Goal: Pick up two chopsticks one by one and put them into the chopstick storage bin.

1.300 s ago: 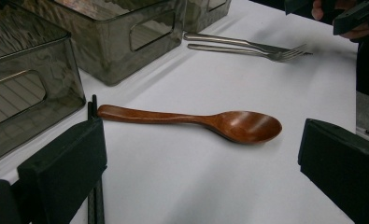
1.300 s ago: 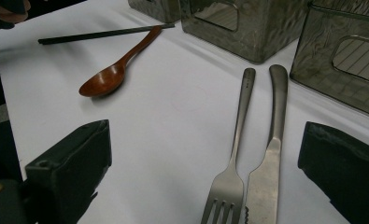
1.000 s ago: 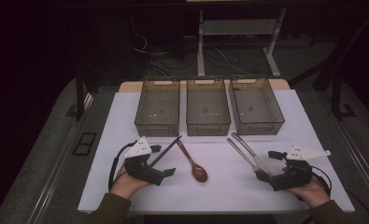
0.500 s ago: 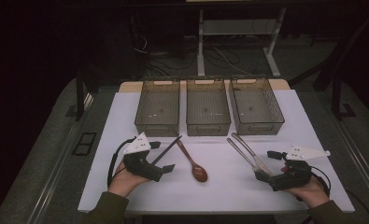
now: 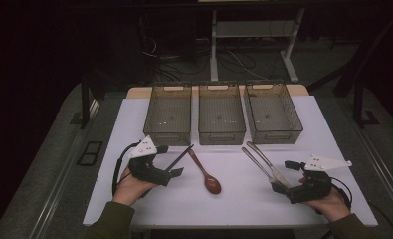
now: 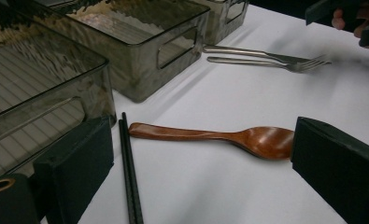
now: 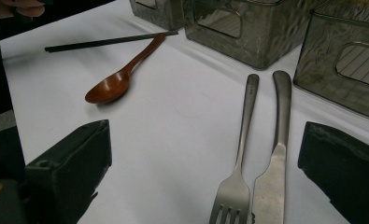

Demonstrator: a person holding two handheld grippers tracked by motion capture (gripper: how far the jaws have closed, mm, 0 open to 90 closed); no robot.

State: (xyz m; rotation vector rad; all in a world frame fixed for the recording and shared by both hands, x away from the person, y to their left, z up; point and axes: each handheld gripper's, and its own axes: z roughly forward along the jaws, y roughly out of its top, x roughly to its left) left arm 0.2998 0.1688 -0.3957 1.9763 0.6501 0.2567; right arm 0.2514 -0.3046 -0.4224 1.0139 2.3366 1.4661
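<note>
**A:** Entry for the left gripper. State?

**B:** Jaws stood wide apart and had just been closing slightly. Between them lay the black chopsticks, by the left jaw, and the bowl of the wooden spoon, by the right jaw. The pads pressed on neither.

**A:** Position of those two, taking the middle bin as reference?

**B:** Both lay flat on the white table, on the near side of the middle bin. The spoon's handle pointed toward that bin's near left corner, bowl toward the person. The chopsticks lay just left of the spoon, their far tips close to the spoon's handle end.

**A:** Right gripper?

**B:** Also open, nothing clamped. The fork and the knife lay side by side between its jaws, handles pointing toward the middle bin's near right corner, tines and blade toward the gripper.

**A:** Other bins?

**B:** The left bin and right bin flanked the middle bin in one row.
</note>
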